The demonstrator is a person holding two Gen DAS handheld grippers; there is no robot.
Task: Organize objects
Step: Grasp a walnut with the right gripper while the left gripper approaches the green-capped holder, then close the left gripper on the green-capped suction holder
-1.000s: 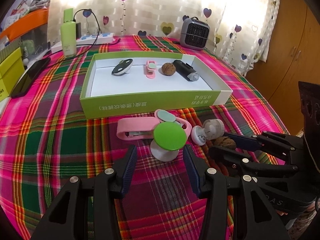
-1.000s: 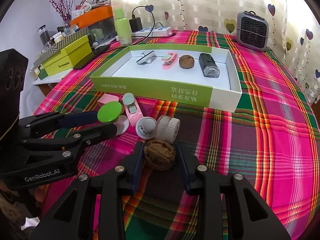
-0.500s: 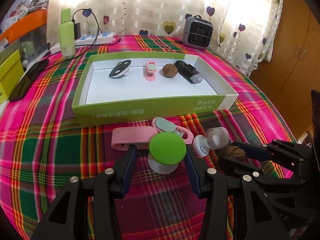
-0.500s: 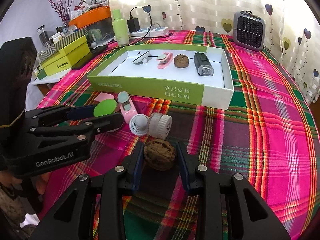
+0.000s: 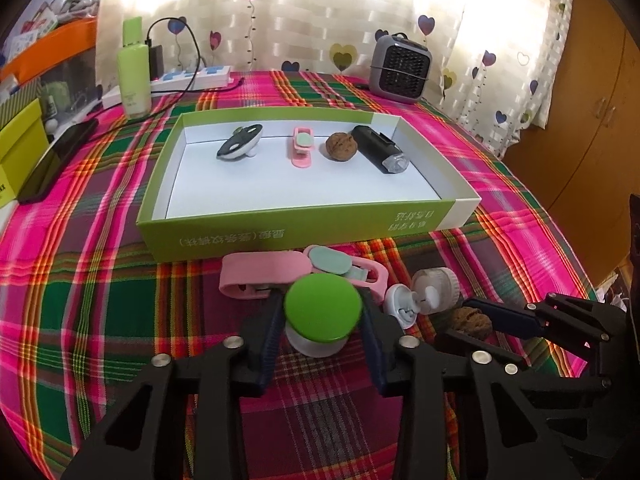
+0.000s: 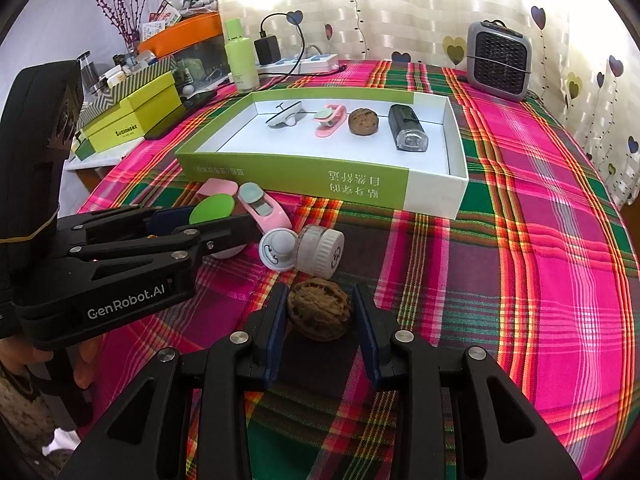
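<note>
My left gripper [image 5: 322, 320] is shut on a green-topped white holder [image 5: 322, 308], lifted slightly off the plaid cloth. My right gripper [image 6: 320, 312] is shut on a brown walnut [image 6: 319, 309]; the walnut also shows in the left wrist view [image 5: 471, 320]. The green and white box [image 5: 304, 232] lies beyond, holding a black-and-white holder [image 5: 240, 146], a pink clip [image 5: 302, 151], a walnut [image 5: 341, 146] and a black device [image 5: 380, 154]. In front of the box lie a pink case [image 5: 260, 280], a pink clip with a mint pad [image 5: 340, 266] and a white capped piece [image 5: 424, 296].
A grey heater [image 5: 400, 68], a green bottle [image 5: 134, 76] and a power strip [image 5: 192, 78] stand at the back. A black phone [image 5: 56, 160] and yellow boxes [image 6: 128, 120] are at the left. A wooden cabinet [image 5: 592, 120] stands at the right.
Both grippers have closed on their objects and pulled up and back a little: the left on the green-topped holder, the right on the walnut. The box looks farther away.
</note>
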